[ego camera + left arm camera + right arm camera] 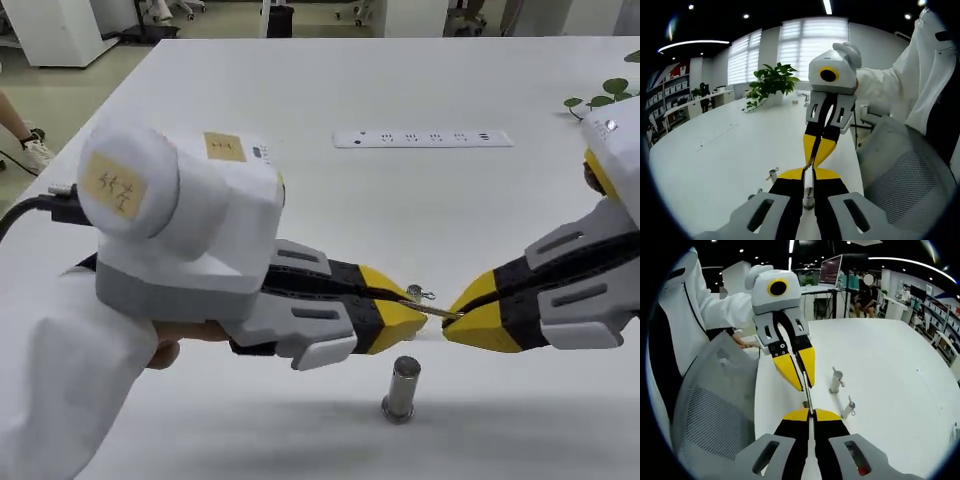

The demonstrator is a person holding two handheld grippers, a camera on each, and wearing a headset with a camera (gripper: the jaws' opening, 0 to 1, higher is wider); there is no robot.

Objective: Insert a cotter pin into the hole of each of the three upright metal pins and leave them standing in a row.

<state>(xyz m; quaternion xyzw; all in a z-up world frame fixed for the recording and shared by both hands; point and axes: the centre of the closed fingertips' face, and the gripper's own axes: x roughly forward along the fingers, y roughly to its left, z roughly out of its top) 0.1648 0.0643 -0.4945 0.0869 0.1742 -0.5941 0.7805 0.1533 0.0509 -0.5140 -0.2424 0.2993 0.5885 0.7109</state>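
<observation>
The right gripper (pixel 458 320), jaws closed on a cotter pin (pixel 437 310), meets the left gripper (pixel 412 315) tip to tip.
The left jaws pinch a held metal pin (pixel 808 192); one upright pin (pixel 402 385) stands at 6 o'clock, a second upright pin (pixel 414 293) at 11.

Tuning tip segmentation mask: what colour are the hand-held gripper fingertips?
Yellow, with black behind them; best in the head view, on the left hand-held gripper.

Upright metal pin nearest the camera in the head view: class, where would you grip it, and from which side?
Take the metal pin by its round shaft, just above the wider foot, probably coming down from above with jaws either side: it stands upright and the shaft is straight.
</observation>
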